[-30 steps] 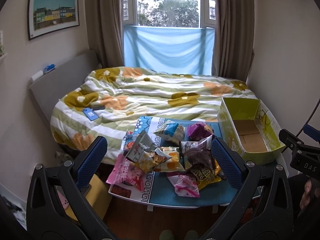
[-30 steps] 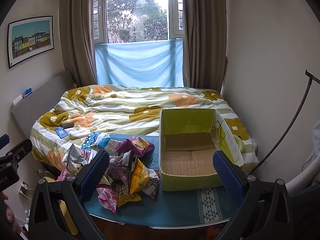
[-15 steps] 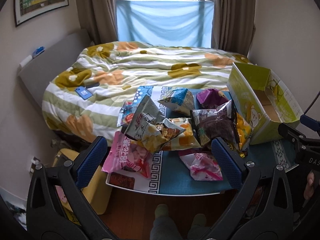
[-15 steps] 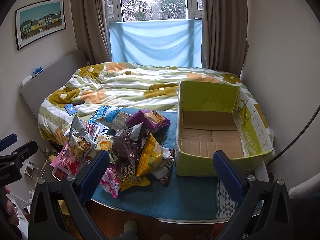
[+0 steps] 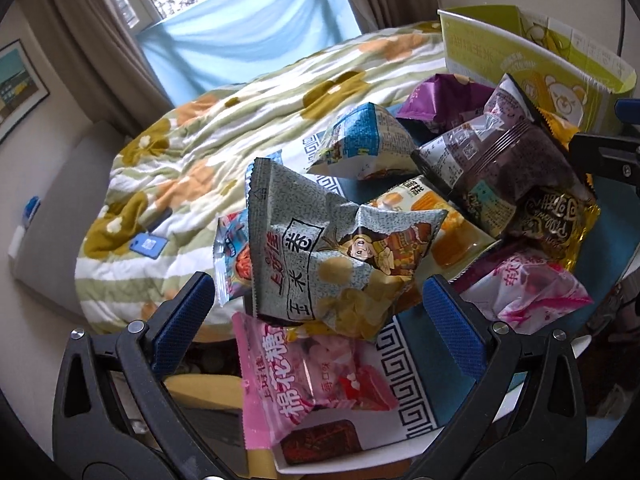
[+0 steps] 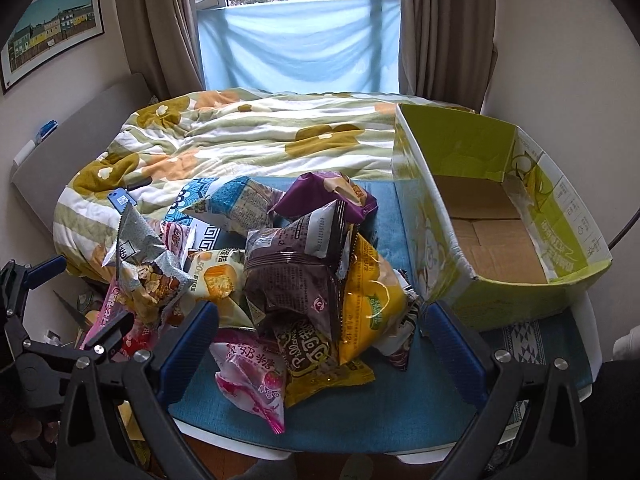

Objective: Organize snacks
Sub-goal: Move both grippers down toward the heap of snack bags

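A pile of snack bags lies on a small table with a blue cloth (image 6: 360,416). My left gripper (image 5: 316,320) is open, its blue pads on either side of a grey rice-cracker bag (image 5: 328,256), above a pink marshmallow bag (image 5: 296,384). My right gripper (image 6: 320,340) is open, close over a dark brown bag (image 6: 292,276) and a yellow bag (image 6: 372,300). An open green cardboard box (image 6: 500,216), empty inside, stands at the table's right; it also shows in the left wrist view (image 5: 532,56). The left gripper shows in the right wrist view (image 6: 60,344).
A bed with a flowered quilt (image 6: 248,136) lies behind the table, with a blue card (image 6: 122,200) on it. A wall rises right of the box. A purple bag (image 6: 332,196) and a blue-white bag (image 6: 240,208) lie at the pile's far side.
Both grippers have moved forward and down toward the snack pile. The left one has closed in on the grey bag, the right one on the brown and yellow bags. Both stay open.
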A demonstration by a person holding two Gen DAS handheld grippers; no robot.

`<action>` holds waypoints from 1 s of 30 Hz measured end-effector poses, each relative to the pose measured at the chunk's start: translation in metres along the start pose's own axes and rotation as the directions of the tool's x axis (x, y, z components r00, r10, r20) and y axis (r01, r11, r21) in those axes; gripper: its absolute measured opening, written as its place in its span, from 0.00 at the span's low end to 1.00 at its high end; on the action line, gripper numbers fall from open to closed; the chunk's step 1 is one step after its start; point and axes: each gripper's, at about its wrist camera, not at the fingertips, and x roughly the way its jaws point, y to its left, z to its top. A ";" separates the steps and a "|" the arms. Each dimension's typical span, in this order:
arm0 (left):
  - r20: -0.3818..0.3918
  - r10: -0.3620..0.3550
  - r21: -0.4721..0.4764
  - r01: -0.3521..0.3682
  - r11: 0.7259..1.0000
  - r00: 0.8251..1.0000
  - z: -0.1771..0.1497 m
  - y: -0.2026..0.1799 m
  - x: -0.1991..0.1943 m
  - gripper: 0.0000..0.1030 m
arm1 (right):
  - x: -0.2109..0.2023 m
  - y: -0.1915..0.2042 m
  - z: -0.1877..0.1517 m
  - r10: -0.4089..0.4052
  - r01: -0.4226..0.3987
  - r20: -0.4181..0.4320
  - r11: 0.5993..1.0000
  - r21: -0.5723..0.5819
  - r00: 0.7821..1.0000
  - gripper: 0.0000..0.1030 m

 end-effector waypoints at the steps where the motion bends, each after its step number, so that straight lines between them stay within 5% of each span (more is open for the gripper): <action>1: 0.000 0.008 0.023 -0.008 1.000 1.000 0.001 -0.001 0.007 1.00 | 0.005 0.002 0.001 -0.009 0.009 -0.002 1.000 0.005 1.000 1.00; 7: 0.004 -0.004 0.117 0.004 0.993 1.000 0.008 -0.006 0.034 1.00 | 0.029 0.014 0.005 -0.044 0.045 -0.026 0.999 0.020 0.999 1.00; 14: -0.033 -0.091 0.119 0.094 0.988 0.995 0.011 -0.007 0.052 1.00 | 0.049 0.021 0.015 -0.068 0.069 -0.040 0.998 0.005 0.997 1.00; 25: -0.111 -0.219 0.008 0.221 0.975 0.969 0.014 0.004 0.075 0.94 | 0.062 0.024 0.027 -0.088 0.087 -0.058 0.996 -0.016 0.994 1.00; 30: -0.127 -0.235 -0.025 0.234 0.972 0.964 0.015 0.007 0.080 0.81 | 0.065 0.025 0.031 -0.083 0.082 -0.060 0.997 -0.015 0.995 1.00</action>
